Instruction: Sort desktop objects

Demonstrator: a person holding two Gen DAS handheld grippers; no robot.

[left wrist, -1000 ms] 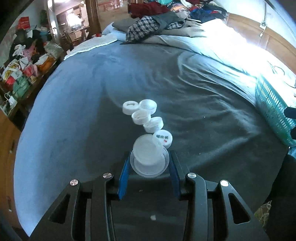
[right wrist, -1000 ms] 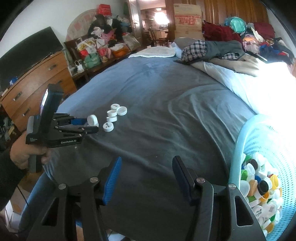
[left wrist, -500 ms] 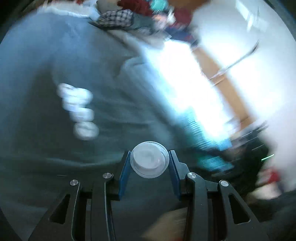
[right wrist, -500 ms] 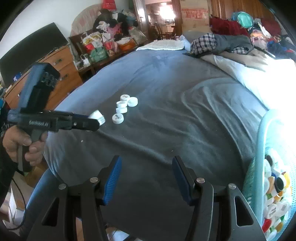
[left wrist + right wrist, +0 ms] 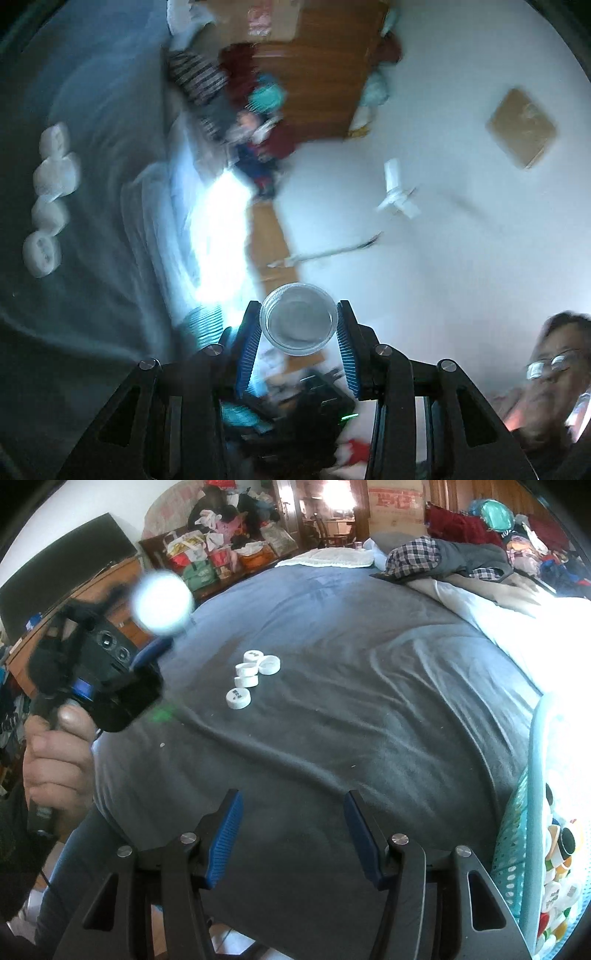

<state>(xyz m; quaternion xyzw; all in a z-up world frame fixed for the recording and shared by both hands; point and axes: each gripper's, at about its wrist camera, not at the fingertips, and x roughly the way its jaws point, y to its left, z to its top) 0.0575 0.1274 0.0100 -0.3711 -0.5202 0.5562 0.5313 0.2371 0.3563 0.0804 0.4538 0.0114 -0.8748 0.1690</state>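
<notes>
My left gripper (image 5: 298,321) is shut on a white bottle cap (image 5: 298,319) and is raised and rolled sideways, facing the wall. In the right wrist view that cap (image 5: 163,602) is a blurred white disc above the left gripper (image 5: 162,627) at the left. Several white caps (image 5: 251,677) lie in a cluster on the grey blanket (image 5: 369,720); they show blurred at the left of the left wrist view (image 5: 50,195). My right gripper (image 5: 291,812) is open and empty above the blanket's near edge.
A teal basket (image 5: 524,830) full of mixed coloured caps stands at the right edge of the bed. Clothes (image 5: 443,557) are piled at the far end. A wooden dresser (image 5: 74,590) and bags stand to the left. The person's face (image 5: 554,365) shows at lower right.
My left gripper has lifted the white cap off the blanket, risen and rolled sideways towards the wall. My right gripper has moved slightly closer to the cap cluster and stays open.
</notes>
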